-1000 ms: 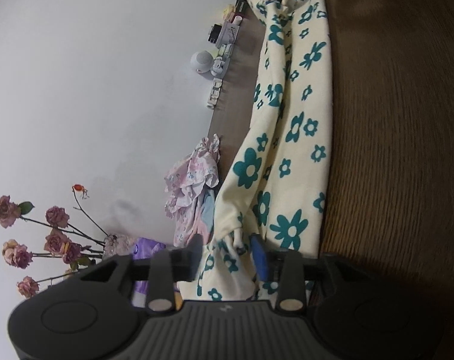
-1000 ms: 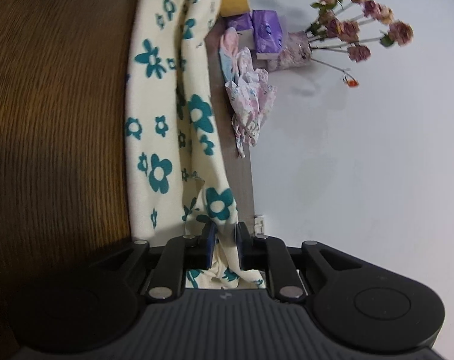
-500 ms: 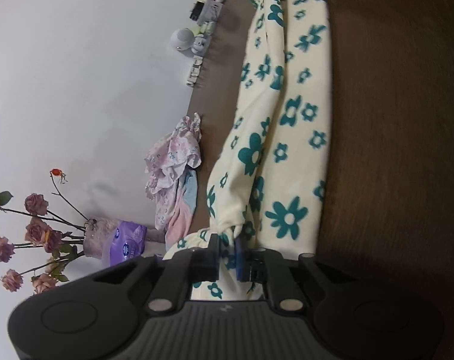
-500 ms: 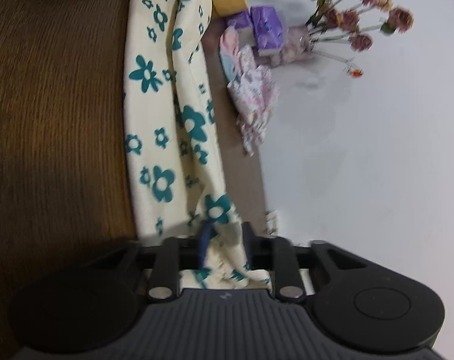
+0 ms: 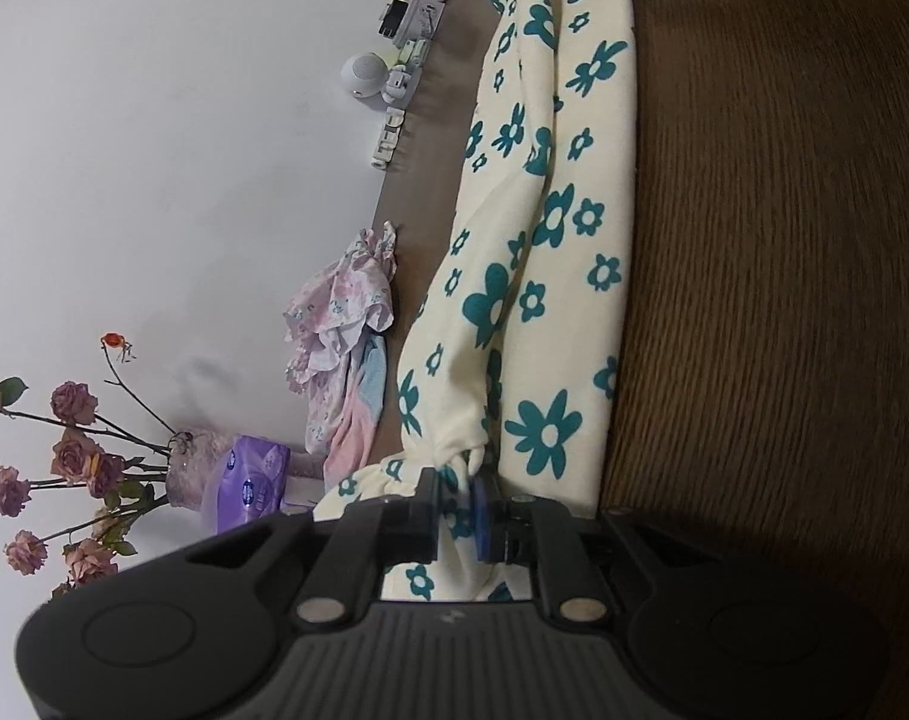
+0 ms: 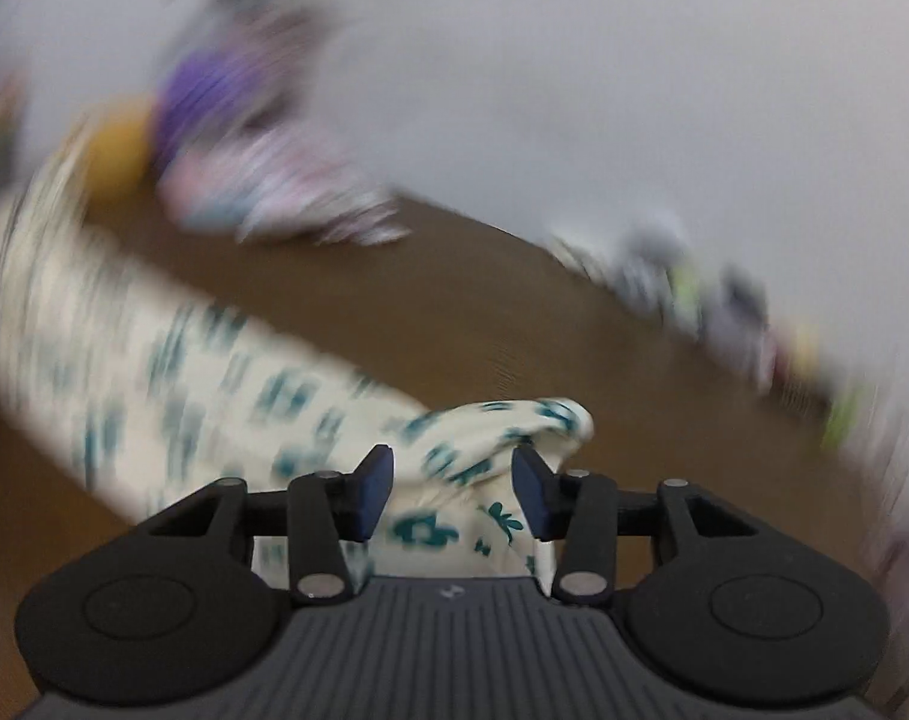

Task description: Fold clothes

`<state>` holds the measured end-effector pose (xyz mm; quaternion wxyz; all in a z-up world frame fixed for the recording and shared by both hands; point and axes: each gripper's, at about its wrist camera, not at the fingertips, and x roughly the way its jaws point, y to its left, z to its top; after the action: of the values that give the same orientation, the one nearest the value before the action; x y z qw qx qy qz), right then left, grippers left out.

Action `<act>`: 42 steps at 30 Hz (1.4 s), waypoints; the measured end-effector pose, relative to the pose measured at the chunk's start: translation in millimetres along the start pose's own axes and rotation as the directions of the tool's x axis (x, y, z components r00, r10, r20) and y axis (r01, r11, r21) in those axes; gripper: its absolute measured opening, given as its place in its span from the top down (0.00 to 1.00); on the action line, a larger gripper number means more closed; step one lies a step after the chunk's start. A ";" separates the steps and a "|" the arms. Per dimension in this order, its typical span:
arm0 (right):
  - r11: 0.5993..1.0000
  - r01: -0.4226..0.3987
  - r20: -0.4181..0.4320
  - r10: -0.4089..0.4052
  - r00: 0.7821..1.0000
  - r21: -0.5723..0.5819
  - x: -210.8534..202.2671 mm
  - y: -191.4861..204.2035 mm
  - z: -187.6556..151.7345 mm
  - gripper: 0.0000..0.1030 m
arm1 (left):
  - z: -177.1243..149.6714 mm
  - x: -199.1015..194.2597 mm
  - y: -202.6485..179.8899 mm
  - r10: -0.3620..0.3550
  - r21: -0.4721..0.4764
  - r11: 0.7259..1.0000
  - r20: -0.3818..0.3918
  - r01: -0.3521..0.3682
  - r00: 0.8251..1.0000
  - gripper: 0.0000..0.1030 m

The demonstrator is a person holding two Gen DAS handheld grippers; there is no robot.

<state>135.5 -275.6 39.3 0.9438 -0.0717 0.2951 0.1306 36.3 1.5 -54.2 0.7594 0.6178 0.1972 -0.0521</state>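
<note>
Your left gripper (image 5: pixel 456 501) is clamped on a bunched end of the cream garment with teal flowers (image 5: pixel 550 276), its blue pads pinching the gathered cloth between them. From there the garment runs away from you in a long, loosely doubled strip across the dark wooden table (image 5: pixel 784 300), lying flat on the wood with one rumpled fold along its length.

Your right gripper (image 6: pixel 452 492) has its jaws opening. The other end of the same garment (image 6: pixel 490 450) sits humped between the pads, but they stand clear of the cloth on both sides. That view is badly smeared by motion, so the rest of the strip reads only as a pale, flower-spotted band stretching off to the left, probably resting on the table.

Along the table's far edge by the white wall (image 5: pixel 154 150) you have a crumpled pink floral garment (image 5: pixel 346 324), a purple tissue pack (image 5: pixel 247 483), a vase of dried roses (image 5: pixel 64 456) and a round white speaker (image 5: pixel 364 73).
</note>
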 end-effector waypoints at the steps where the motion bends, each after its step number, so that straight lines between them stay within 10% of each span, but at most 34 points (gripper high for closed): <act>1: 0.990 -0.037 -0.014 0.039 0.999 0.134 5.2 -16.4 4.5 0.55 | 0.3 0.3 -0.2 0.000 -0.004 1.000 -0.001 0.000 1.000 0.89; 6: 0.838 -0.099 -0.049 0.148 0.988 0.537 40.1 -67.7 8.7 0.57 | 1.1 0.3 0.4 -0.001 -0.030 1.000 -0.004 0.001 1.000 0.88; 11: 0.731 -0.098 -0.105 0.227 0.968 0.676 78.5 -83.6 2.3 0.90 | 1.0 1.0 -1.5 0.006 -0.028 1.000 -0.007 -0.007 1.000 0.89; 20: 0.514 -0.281 0.153 0.277 0.949 0.811 91.6 -109.4 -40.5 0.95 | 1.1 3.4 -4.8 0.039 -0.064 0.997 -0.040 -0.041 0.998 0.89; 37: 0.519 -0.283 0.149 0.285 0.947 0.807 100.5 -112.5 -58.0 0.93 | 1.7 3.4 -12.5 0.075 -0.061 0.995 -0.069 -0.079 0.995 0.95; 42: 0.571 -0.244 0.108 0.261 0.959 0.784 82.4 -110.9 -52.9 0.80 | 0.5 -2.2 -5.0 0.075 -0.095 0.992 -0.066 -0.082 0.995 0.81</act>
<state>204.3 -376.0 -44.9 0.8464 0.3934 0.3385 0.1195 32.8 -0.5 -57.9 0.7837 0.5885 0.1986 0.0068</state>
